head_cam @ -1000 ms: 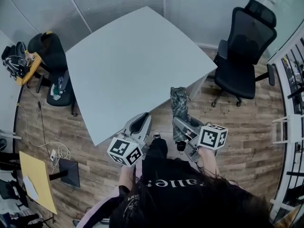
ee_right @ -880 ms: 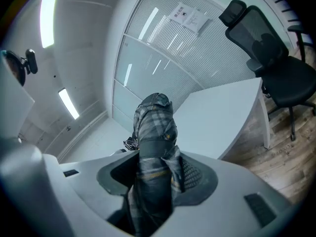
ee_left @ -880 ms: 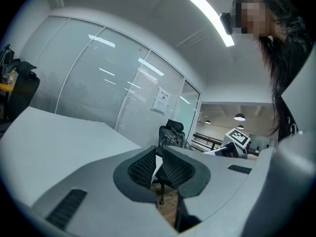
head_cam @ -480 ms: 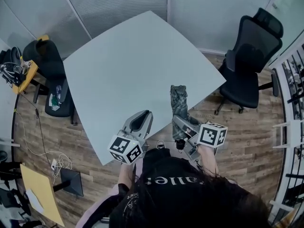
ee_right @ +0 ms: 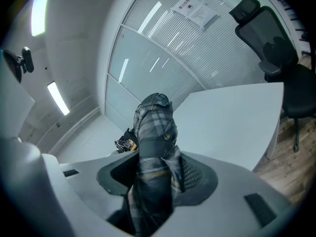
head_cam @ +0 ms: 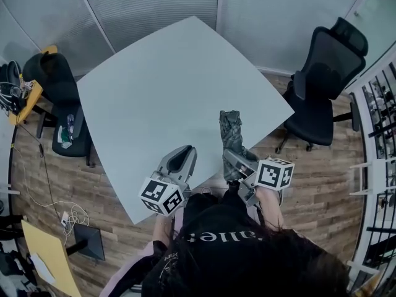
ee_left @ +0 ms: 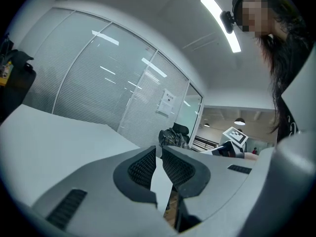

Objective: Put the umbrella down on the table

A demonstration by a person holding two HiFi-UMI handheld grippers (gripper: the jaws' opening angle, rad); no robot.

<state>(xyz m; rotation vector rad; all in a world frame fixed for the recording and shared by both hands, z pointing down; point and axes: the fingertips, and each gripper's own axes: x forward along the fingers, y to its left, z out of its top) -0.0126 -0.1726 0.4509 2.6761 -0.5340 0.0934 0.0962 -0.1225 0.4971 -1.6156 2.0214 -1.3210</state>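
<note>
Table (head_cam: pixel 161 85) gray; wood floor (head_cam: pixel 111 184); rt hand-held gripper (head_cam: pixel 234 159) grips umbrella (head_cam: pixel 231 129), lt hand-held gripper (head_cam: pixel 187 149) closed.

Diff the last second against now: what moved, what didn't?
The person stepped up to the table. The left gripper and right gripper came forward from over the floor to over its near edge. The umbrella now sits above the tabletop. Unchanged: right gripper clamped on the umbrella, left gripper empty, nothing set down.

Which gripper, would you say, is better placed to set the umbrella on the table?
Right: the right gripper holds the umbrella over the table edge; the left gripper is shut and empty.
</note>
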